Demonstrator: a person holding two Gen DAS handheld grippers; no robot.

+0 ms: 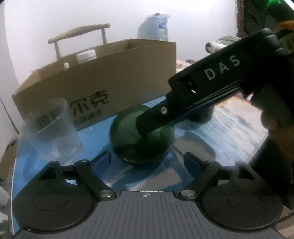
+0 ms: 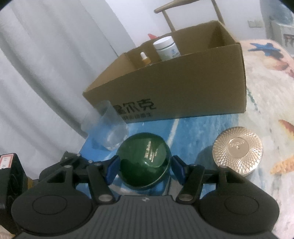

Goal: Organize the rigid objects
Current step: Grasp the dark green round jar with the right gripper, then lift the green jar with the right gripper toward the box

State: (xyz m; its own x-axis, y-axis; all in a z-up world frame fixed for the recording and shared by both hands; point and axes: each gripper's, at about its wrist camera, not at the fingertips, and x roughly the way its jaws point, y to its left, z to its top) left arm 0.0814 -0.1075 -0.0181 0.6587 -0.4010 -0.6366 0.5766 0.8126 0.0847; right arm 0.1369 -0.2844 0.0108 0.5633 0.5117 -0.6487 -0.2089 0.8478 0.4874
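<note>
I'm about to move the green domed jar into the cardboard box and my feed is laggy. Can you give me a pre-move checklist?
1. Green domed jar sits between the pads of the right gripper: ok.
2. Pads pressing it firmly: cannot tell.
3. Left gripper open, empty: ok.
4. Cardboard box has free room beside the white jar: ok.
5. Silver-lidded jar stands apart from the grip: ok.

A home, most likely a bedroom or living room. Beyond the fingers a wooden chair (image 2: 191,11) stands against a pale curtain (image 2: 46,64); a large water jug (image 1: 155,27) sits behind the cardboard box (image 2: 183,88). Under the fingers lies a sea-themed cloth (image 2: 266,103) printed with starfish.
</note>
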